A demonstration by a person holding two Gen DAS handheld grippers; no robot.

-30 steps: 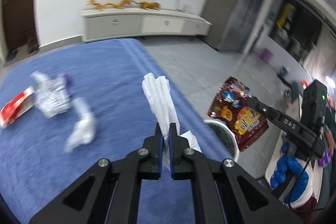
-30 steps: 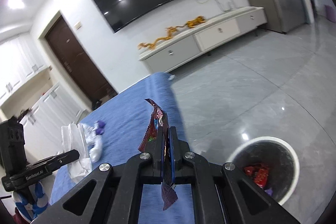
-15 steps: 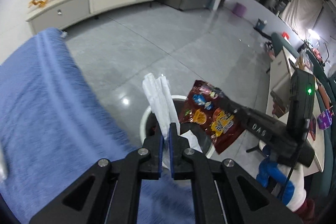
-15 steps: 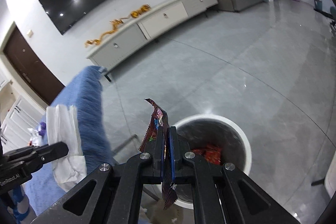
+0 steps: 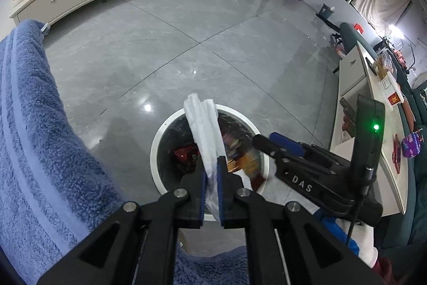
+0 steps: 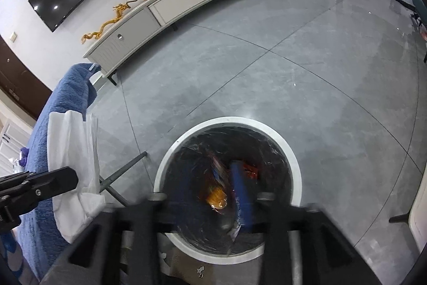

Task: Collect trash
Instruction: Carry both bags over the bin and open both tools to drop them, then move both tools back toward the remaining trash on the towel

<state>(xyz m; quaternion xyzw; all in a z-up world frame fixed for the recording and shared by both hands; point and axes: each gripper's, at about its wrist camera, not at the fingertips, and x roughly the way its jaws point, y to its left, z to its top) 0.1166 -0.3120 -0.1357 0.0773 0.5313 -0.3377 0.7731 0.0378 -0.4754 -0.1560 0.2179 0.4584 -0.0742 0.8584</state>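
Observation:
A white-rimmed bin point(image 5: 157, 151) with a black liner stands on the floor under both grippers. My left gripper point(image 5: 210, 178) holds a white crumpled tissue point(image 5: 204, 124) between its blue pads above the bin; its jaws are just starting to open and the pads still touch the tissue. In the right wrist view my right gripper point(image 6: 212, 190) is blurred, with its jaws opening wide over the bin point(image 6: 293, 159). A dark snack wrapper point(image 6: 217, 172) drops free between them. From the left wrist view the right gripper point(image 5: 267, 140) shows beside the blurred wrapper point(image 5: 240, 159). Red wrappers point(image 6: 249, 170) lie inside the bin.
The blue towel-covered table point(image 5: 40, 124) runs along the left, its edge close to the bin. A grey table leg point(image 6: 120, 172) slants beside the bin. A white side table point(image 5: 373, 98) with small items stands at the right. Grey tiled floor stretches to a long white cabinet point(image 6: 173, 2).
Both grippers swung off the blue table and tipped down over the bin. The right jaws have spread and let the snack wrapper go. The left still has the tissue.

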